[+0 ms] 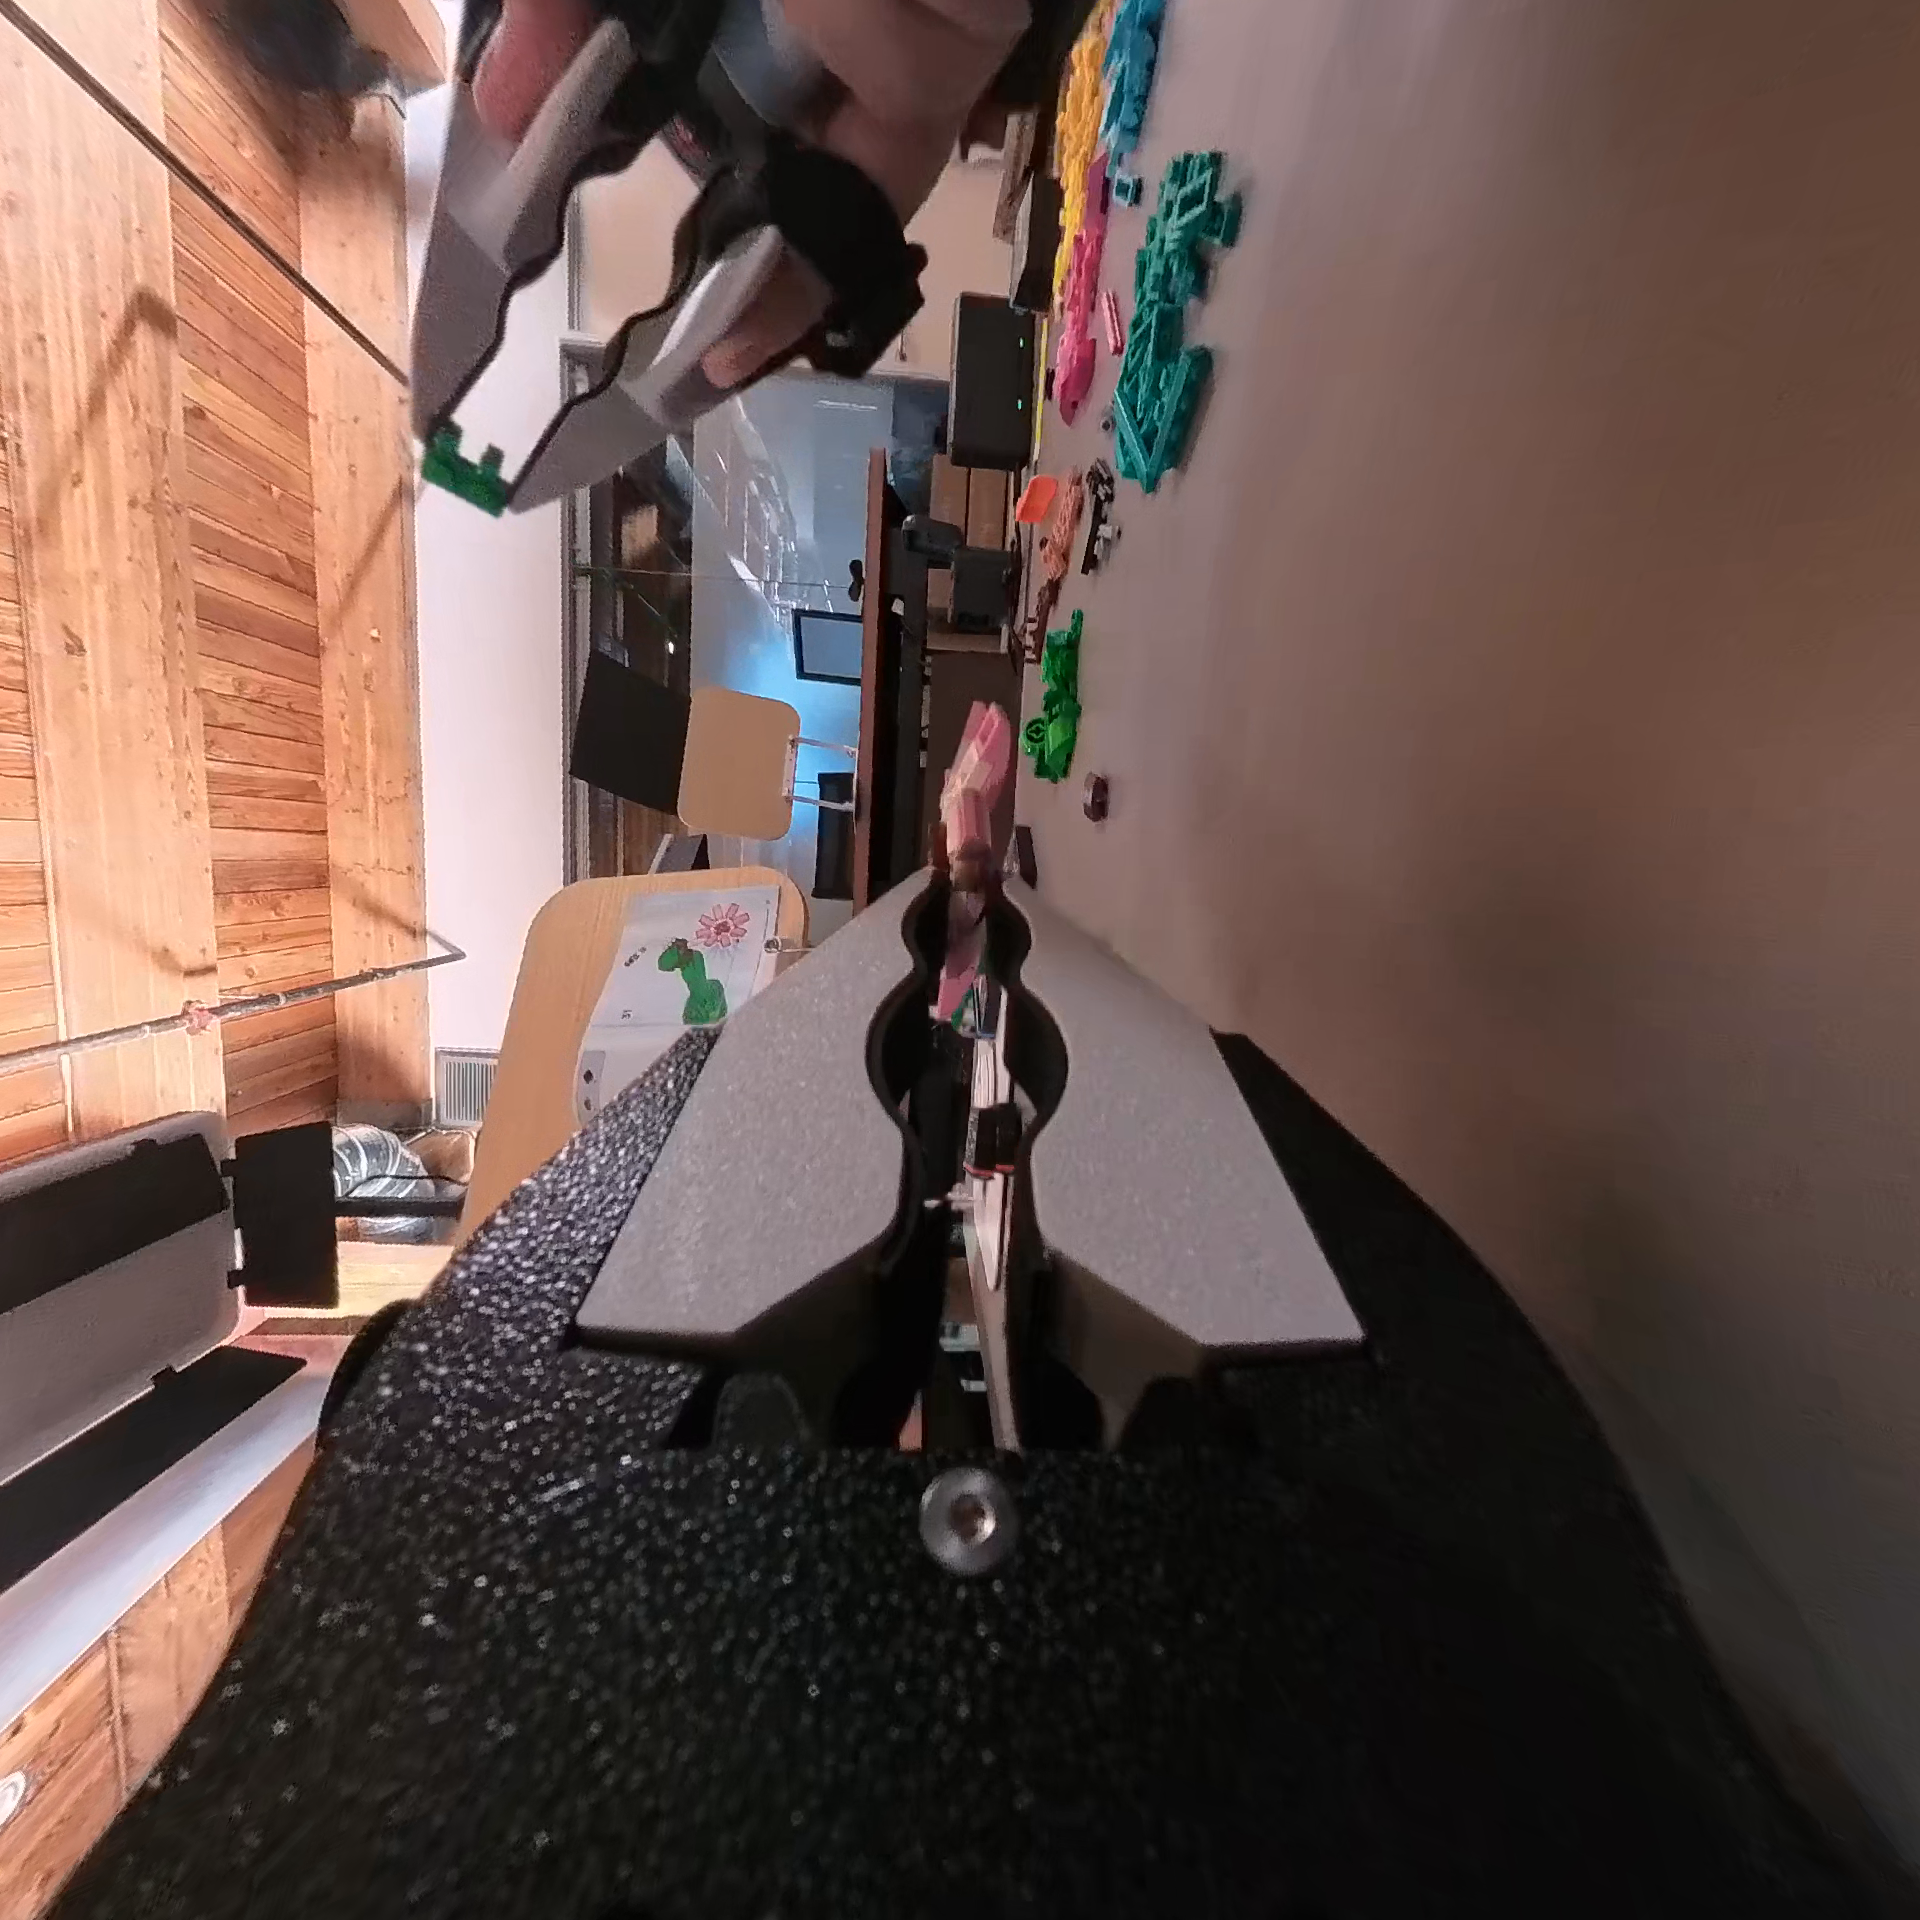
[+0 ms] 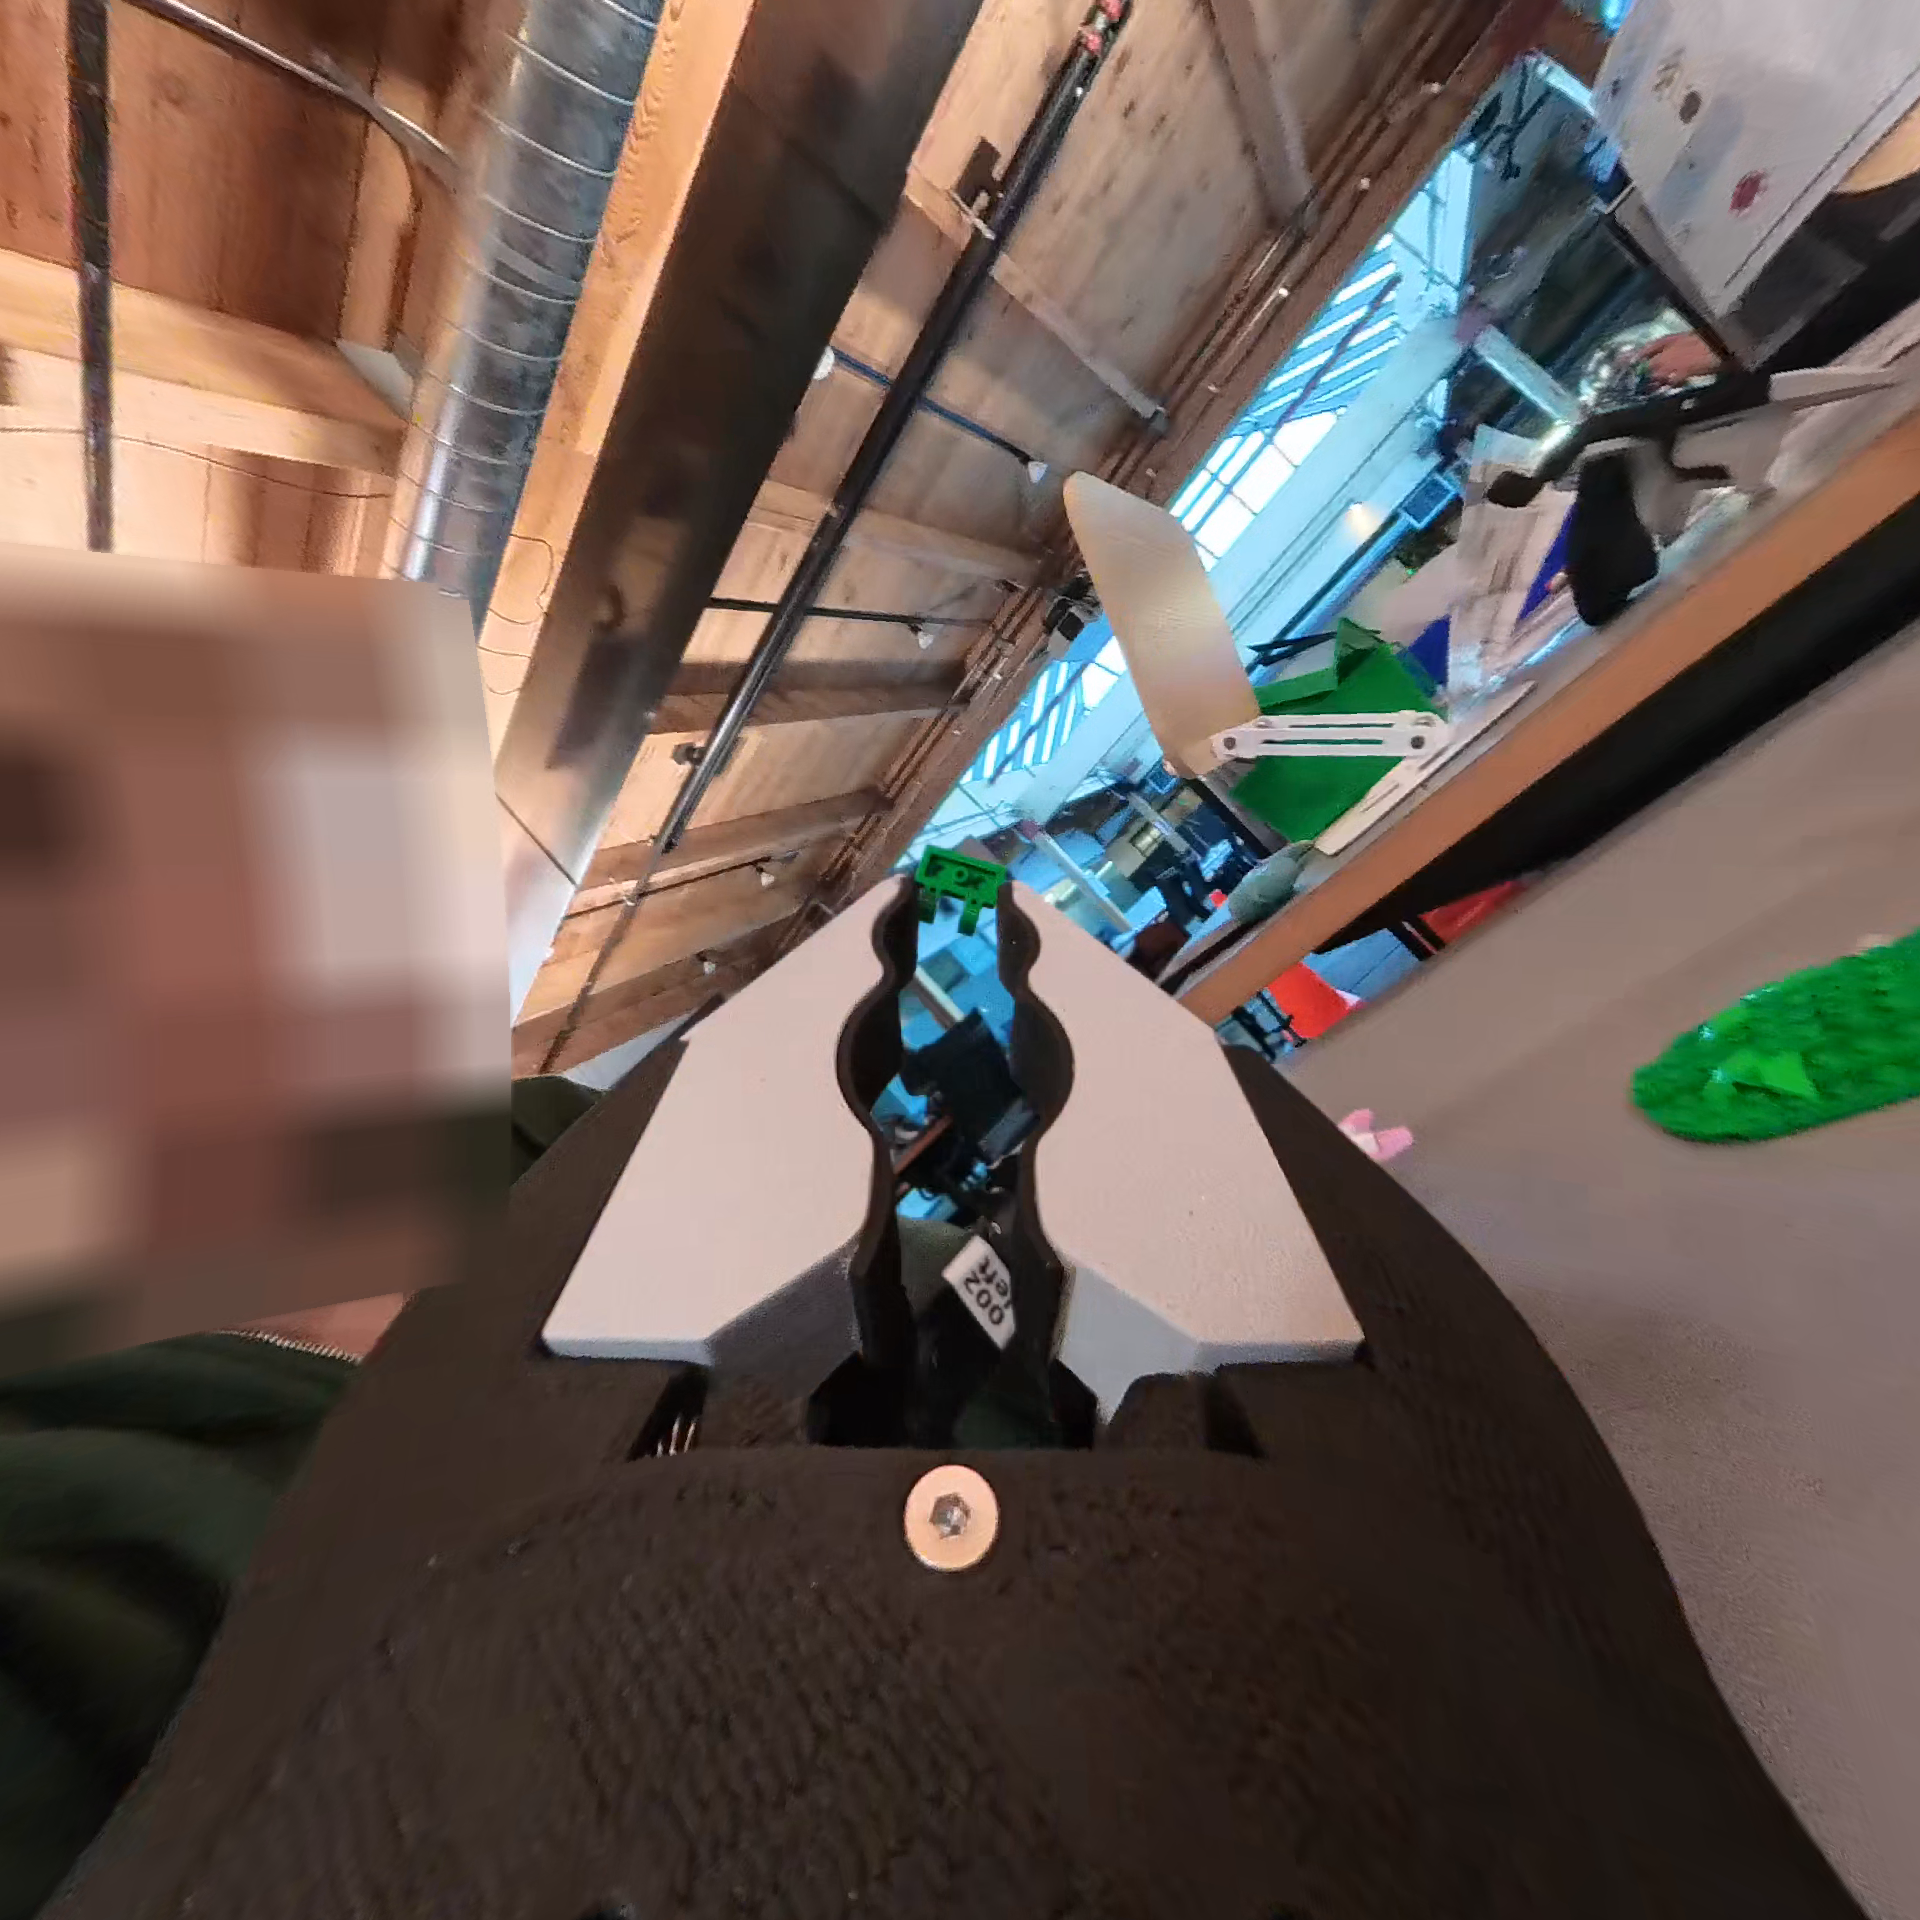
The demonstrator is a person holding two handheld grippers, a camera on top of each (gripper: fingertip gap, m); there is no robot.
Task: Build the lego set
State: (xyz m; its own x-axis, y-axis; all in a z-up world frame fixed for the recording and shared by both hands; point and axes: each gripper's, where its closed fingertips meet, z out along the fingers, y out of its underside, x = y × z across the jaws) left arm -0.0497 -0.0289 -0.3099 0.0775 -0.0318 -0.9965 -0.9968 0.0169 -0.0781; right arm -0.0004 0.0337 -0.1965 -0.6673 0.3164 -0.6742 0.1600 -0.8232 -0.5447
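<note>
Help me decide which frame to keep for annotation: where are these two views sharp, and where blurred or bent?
Left wrist view: the left gripper is crisp, but the teal bricks and right gripper are motion-smeared. Right wrist view: the green piece in the right gripper is sharp; the loose green pile is soft, and beams bow near the edges.

A small green lego piece (image 2: 958,881) with two little prongs sits pinched at the very tips of the right gripper (image 2: 961,902), held in the air. A pink sub-assembly (image 1: 975,831) with brown bits sits clamped in the left gripper (image 1: 968,894), just off the table (image 1: 1507,727). Teal pieces (image 1: 1169,322), yellow pieces (image 1: 1081,104), pink pieces (image 1: 1081,312) and green pieces (image 1: 1060,707) lie sorted along the table's far edge.
</note>
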